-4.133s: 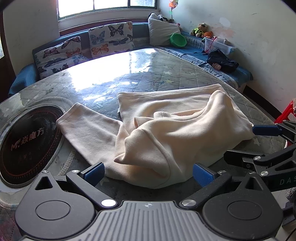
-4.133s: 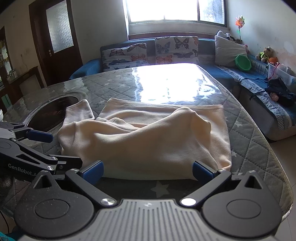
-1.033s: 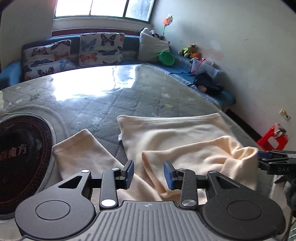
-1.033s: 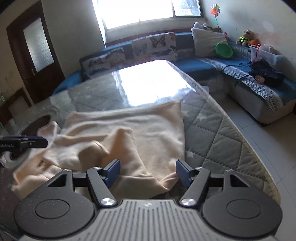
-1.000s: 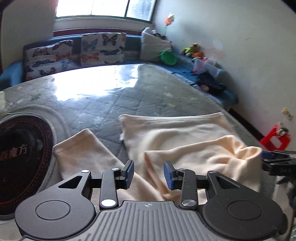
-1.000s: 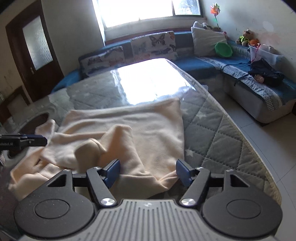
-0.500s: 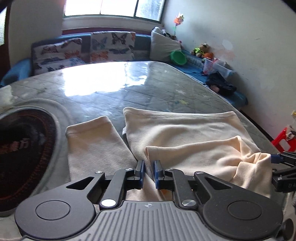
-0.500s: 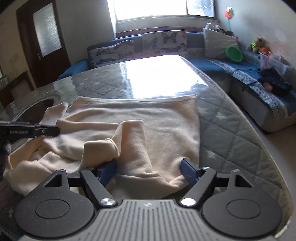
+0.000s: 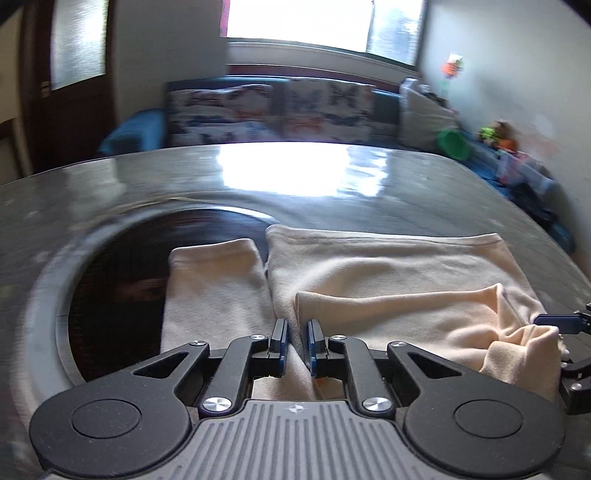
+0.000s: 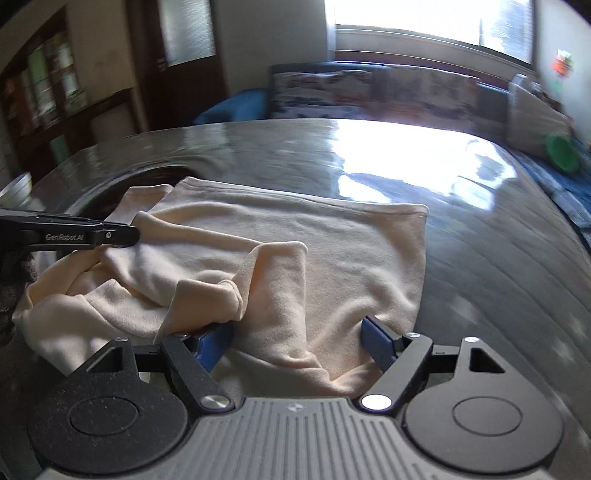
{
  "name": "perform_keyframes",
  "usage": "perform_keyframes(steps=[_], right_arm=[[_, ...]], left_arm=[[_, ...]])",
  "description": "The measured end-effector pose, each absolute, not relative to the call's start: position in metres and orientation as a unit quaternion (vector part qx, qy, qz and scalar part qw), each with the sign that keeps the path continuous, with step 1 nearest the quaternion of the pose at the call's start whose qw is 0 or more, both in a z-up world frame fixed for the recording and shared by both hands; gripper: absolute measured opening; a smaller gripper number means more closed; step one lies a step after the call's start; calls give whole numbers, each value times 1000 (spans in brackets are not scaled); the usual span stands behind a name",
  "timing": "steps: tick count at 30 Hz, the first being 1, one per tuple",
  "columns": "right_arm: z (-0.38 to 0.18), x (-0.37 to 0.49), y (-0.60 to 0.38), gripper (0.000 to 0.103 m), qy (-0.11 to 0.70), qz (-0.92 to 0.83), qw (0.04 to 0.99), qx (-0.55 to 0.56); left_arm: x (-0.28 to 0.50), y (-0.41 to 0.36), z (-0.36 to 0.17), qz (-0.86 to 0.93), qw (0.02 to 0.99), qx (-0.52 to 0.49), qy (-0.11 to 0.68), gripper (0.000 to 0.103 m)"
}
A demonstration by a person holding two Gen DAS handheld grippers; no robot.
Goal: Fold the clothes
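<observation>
Though half spread, cream sweater [image 10: 332, 251] (rumpled)

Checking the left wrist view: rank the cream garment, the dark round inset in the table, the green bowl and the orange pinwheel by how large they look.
1. Cream garment
2. Dark round inset, partly covered by the sleeve
3. Green bowl
4. Orange pinwheel

Bowl and pinwheel are far, blurred and close in apparent size; their order is unsure.

Daylight enters through the rear window [image 9: 317, 26], which is overexposed. Strong glare covers the glossy table top [image 10: 417, 155]. Both views show motion blur across the background, sofa cushions [image 9: 266, 110] smeared. Fisheye curvature and dark vignetting affect the corners.
</observation>
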State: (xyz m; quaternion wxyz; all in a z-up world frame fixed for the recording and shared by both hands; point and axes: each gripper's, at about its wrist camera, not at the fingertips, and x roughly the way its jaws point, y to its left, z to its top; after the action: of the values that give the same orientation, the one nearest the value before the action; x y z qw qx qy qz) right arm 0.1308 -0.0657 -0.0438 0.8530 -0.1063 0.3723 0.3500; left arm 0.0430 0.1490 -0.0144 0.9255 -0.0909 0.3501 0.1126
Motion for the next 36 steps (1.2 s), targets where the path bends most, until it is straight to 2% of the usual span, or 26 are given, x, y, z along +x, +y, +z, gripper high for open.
perform_keyframes(steps=[11, 14, 21, 24, 32, 36], right_arm=[[-45, 125, 46, 81, 352, 440, 814, -143], [-39, 124, 49, 80, 362, 455, 801, -143], [-19, 127, 36, 79, 370, 466, 794, -120], [-11, 126, 34, 77, 360, 473, 797, -107], [4, 118, 51, 64, 342, 507, 787, -82], [-3, 111, 62, 45, 354, 507, 778, -107]], left_arm=[[0, 230, -13, 211, 910, -102, 341, 12], [-10, 240, -11, 206, 911, -110, 339, 16], [-42, 235, 1, 164, 920, -124, 333, 17], [-54, 223, 8, 126, 928, -135, 324, 23], [-61, 205, 7, 83, 930, -110, 342, 26], [-62, 200, 0, 77, 928, -91, 353, 26]])
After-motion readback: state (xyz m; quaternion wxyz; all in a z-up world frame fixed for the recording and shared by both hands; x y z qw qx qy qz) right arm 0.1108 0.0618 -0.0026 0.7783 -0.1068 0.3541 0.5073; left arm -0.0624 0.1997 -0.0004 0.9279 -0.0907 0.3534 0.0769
